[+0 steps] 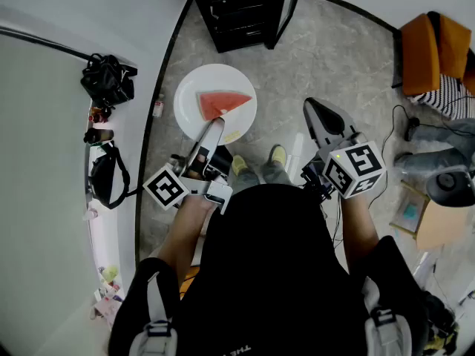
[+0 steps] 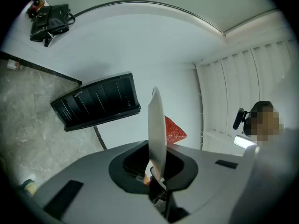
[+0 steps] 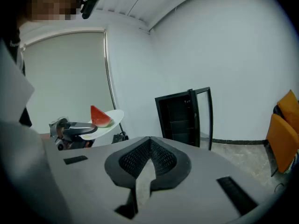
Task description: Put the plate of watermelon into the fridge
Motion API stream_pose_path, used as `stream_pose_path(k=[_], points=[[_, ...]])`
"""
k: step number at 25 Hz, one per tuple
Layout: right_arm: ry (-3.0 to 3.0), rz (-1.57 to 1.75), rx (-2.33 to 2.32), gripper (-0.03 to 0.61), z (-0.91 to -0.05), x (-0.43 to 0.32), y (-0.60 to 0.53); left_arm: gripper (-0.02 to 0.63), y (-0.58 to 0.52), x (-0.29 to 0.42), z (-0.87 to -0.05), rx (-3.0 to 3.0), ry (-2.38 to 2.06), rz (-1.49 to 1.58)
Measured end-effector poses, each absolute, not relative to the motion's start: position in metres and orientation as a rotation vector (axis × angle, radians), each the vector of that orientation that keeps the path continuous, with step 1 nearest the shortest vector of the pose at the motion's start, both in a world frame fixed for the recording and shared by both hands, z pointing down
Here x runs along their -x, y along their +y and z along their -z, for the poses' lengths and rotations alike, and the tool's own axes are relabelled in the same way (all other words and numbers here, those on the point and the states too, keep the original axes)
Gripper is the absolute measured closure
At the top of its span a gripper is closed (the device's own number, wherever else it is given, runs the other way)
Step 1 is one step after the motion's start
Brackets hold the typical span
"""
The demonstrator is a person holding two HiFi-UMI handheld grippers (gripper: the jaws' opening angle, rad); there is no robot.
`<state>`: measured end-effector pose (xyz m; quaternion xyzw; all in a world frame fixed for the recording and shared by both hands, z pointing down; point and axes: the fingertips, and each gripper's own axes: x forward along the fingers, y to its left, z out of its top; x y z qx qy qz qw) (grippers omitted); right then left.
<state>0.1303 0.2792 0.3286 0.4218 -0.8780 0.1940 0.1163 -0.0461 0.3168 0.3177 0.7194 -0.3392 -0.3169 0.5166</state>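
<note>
Setting: a sparse indoor room that reads as an office or test room more than a lived-in home.

- Grey marbled floor, plain white walls, black skirting.
- Top centre of the head view: 1 black fridge, door open, standing alone against the wall.
- Upper right: orange chairs.
- Right edge: loose cable and 1 cardboard box on the floor.
- Left edge: white ledge carrying 2 black bags.
- Left of the right gripper view: pale window blind.
</note>
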Motion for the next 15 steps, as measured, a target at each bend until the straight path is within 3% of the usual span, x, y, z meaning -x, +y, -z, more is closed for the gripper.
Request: stream_pose_path(k=[10,15], points=[[-2.61,-0.683,-1.255,0.568,-0.33,-0.123,0.284,0.583,0.318,0.046,-0.314,-1.747,-0.785,0.765],[-2.625,-0.636,-1.261,0.568,-0.337,-0.063,0.317,0.583,0.349,0.105,-0.331,-1.746,-0.755,0.79]])
